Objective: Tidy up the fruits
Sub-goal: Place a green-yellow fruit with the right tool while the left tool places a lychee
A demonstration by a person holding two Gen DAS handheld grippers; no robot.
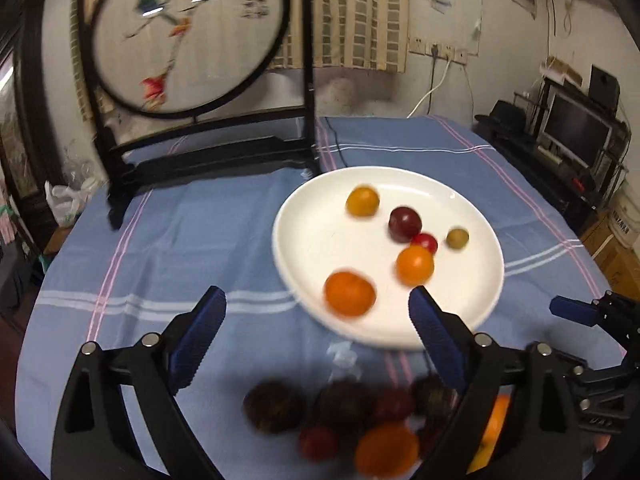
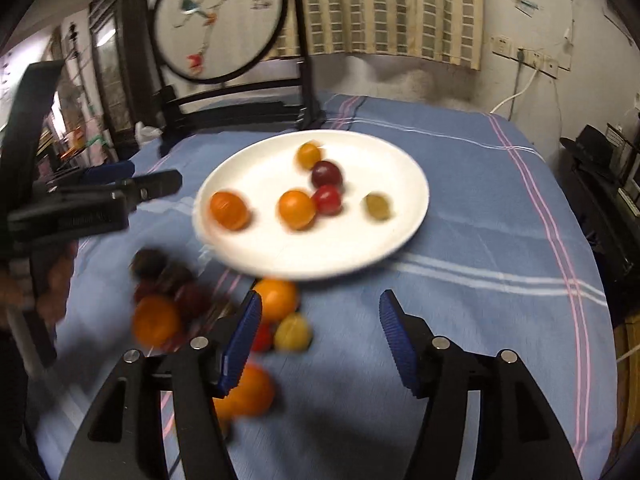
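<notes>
fruit half sorted: six pieces on the plate, a heap still on the cloth

nearest, the left gripper [image 1: 316, 332] has its jaws spread wide with nothing between them, and the right gripper [image 2: 320, 340] also stands released and empty, its blue pads apart over bare blue cloth [image 2: 480, 240]. neither touches any fruit.

just below and between the two grippers lies a loose heap of fruit [image 2: 176, 308] on the cloth: dark plums, a few small red ones, several oranges and one yellow piece. it is blurred, so the count is unclear. the heap sits left of the right gripper and close against the near rim of the plate.

beyond the heap is a white plate [image 1: 304, 216], lying on the cloth. it holds six pieces: a large orange [image 1: 350, 294] nearest on the left, a second orange [image 1: 415, 265] beside a small red fruit [image 1: 426, 241], a dark plum [image 1: 405, 223] just behind, a greenish fruit [image 1: 457, 238] to the right, and a yellow-orange fruit [image 1: 362, 201] farthest.

far left, on the table's back edge, stands a dark wooden frame with a round painted screen [image 1: 188, 28].
</notes>
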